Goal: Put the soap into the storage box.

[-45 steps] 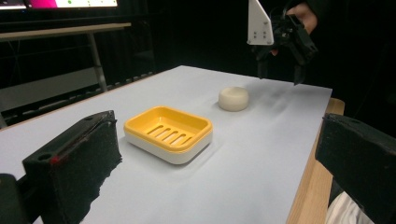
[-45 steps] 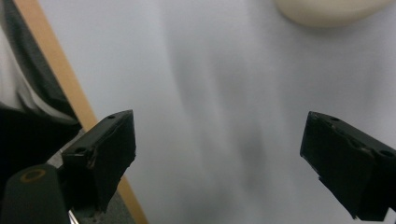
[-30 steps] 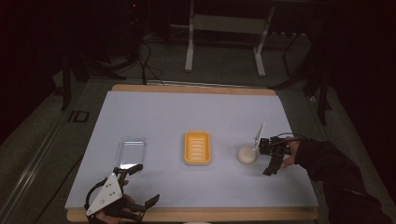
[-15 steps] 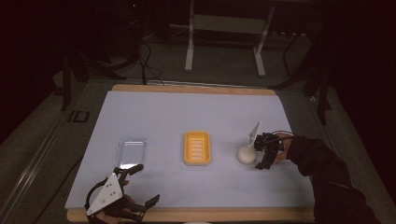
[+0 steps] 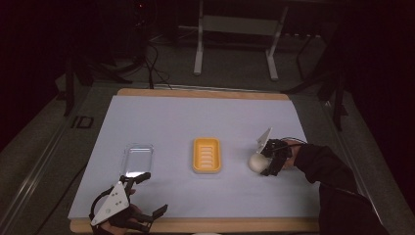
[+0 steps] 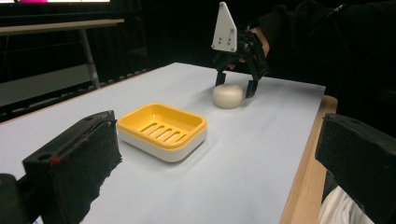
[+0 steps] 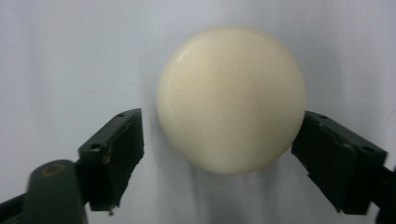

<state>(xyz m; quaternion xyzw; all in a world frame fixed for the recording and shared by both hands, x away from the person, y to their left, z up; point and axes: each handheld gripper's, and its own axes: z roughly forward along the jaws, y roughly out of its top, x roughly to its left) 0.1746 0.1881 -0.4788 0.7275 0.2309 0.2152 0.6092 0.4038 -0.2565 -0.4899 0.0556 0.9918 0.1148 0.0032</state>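
Observation:
A round cream soap bar lies on the white table right of a yellow soap dish. My right gripper points down over the soap with a jaw on either side. Its jaws have just been closing around the soap. The right gripper view shows a gap between one jaw and the soap, while the other jaw sits at the soap's edge. My left gripper rests open at the table's near left edge, holding nothing.
A clear plastic tray lies left of the soap dish, just beyond the left gripper. The white tabletop has a wooden rim. Metal table legs and cables stand on the dark floor behind it.
The right gripper has come down and a little left onto the soap, and its jaws stand narrower around it. The left gripper has kept still.

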